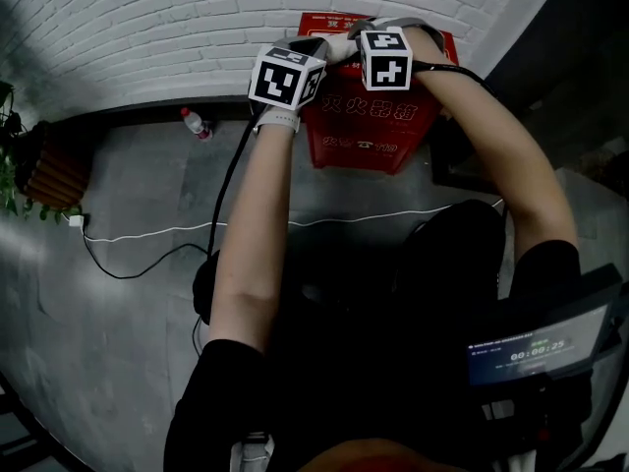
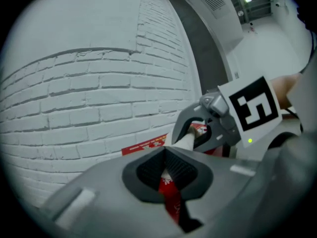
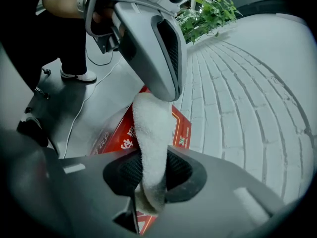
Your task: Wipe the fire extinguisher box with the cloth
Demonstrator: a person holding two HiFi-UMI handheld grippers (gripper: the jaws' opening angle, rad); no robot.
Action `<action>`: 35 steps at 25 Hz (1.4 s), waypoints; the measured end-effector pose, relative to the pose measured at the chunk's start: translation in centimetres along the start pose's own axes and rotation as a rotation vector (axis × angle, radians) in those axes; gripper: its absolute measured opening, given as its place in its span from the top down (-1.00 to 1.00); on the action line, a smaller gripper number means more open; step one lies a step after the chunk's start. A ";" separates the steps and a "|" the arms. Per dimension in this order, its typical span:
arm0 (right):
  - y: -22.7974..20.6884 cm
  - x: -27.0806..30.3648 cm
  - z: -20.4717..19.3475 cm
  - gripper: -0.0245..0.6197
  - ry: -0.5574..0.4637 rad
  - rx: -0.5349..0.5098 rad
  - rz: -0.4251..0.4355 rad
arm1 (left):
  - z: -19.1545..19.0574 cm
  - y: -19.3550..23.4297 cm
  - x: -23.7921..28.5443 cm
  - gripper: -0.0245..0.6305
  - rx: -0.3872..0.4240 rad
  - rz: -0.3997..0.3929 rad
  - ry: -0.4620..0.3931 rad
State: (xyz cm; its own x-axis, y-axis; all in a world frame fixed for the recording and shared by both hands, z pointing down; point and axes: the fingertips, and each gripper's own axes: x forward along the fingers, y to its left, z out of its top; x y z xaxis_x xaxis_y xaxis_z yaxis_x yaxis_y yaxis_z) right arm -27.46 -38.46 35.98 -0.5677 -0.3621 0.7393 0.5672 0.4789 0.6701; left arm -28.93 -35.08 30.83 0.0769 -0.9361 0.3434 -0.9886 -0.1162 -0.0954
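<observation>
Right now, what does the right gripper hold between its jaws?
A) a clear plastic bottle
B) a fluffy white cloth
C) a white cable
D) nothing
B: the right gripper view shows the right gripper shut on the fluffy white cloth, over the red fire extinguisher box.

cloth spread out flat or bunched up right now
Bunched, not spread: the cloth runs as a rolled strip from the right gripper to the left gripper, both shut on it.

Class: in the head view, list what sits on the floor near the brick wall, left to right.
Green leafy plant in a brown pot → white plug block → clear plastic bottle with red cap → red fire extinguisher box.
</observation>
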 end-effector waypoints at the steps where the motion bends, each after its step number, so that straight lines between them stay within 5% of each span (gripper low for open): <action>1: 0.3 -0.3 -0.6 0.65 0.001 -0.002 0.001 | 0.2 -0.7 0.3 0.92 0.005 -0.009 -0.002; 27: 9.0 -9.5 -17.7 0.65 0.155 0.001 0.068 | 3.7 -18.9 7.6 0.92 0.030 -0.152 -0.065; 35: 11.1 -11.6 -21.5 0.65 0.188 0.070 0.086 | 3.9 -20.0 6.3 0.92 0.065 -0.166 -0.088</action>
State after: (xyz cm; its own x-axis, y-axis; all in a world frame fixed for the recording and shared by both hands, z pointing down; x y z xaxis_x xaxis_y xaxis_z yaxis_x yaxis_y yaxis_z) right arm -1.71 -46.13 36.29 -0.3938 -0.4575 0.7973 0.5625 0.5661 0.6027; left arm -8.12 -39.98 31.25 0.2517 -0.9273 0.2770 -0.9512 -0.2898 -0.1057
